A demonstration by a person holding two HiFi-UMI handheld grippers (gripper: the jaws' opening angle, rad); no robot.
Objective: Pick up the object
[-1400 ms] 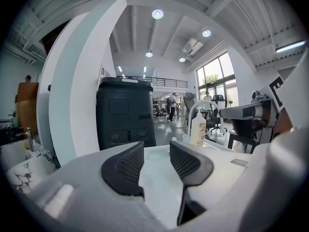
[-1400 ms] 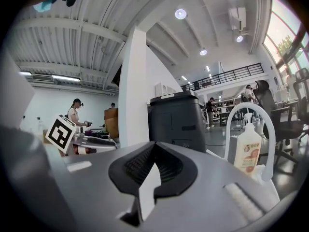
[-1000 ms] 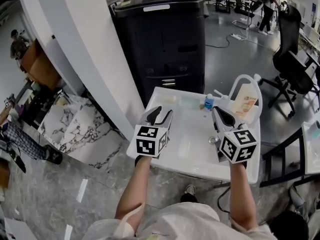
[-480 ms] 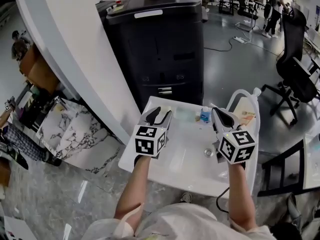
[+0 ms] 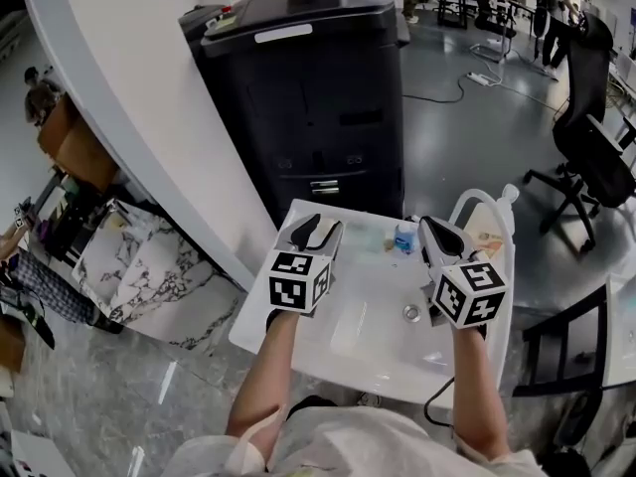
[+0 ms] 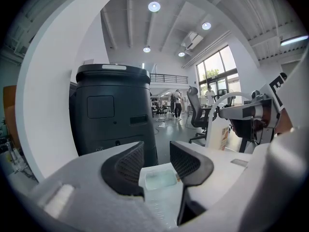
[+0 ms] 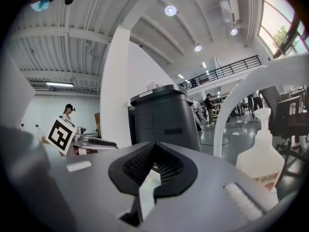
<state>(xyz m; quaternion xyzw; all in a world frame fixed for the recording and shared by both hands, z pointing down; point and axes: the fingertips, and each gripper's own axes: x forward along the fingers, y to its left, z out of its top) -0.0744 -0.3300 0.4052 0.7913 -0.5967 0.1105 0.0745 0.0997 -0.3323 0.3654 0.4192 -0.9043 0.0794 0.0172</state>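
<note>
At the far edge of the white table (image 5: 388,286), low in the middle of the head view, a small clear box (image 5: 370,234) is hard to make out, pale on pale with its outline nearly lost. The left gripper view shows it better. It lies on the table just beyond the left tongs (image 5: 317,231), framed between their two pads, which stand wide apart and touch nothing. The right tongs (image 5: 435,232) are closed tip to tip and empty.

Right of the box, a blue-capped bottle (image 5: 403,238) is too small to read. A white bottle (image 5: 487,235) is partly covered by the right tongs and a white hoop (image 5: 465,202), and the right gripper view cuts it off at the lower right. A round metal piece (image 5: 410,312) beside the right marker cube cannot be identified. The arms cover the table's near edge.

Compared with a second earlier, both tongs sit at nearly the same spots in the frame, the left as wide and the right as closed. The table, box and bottles have slid down toward them, and the black cabinet (image 5: 308,87) fills more of the upper middle.
</note>
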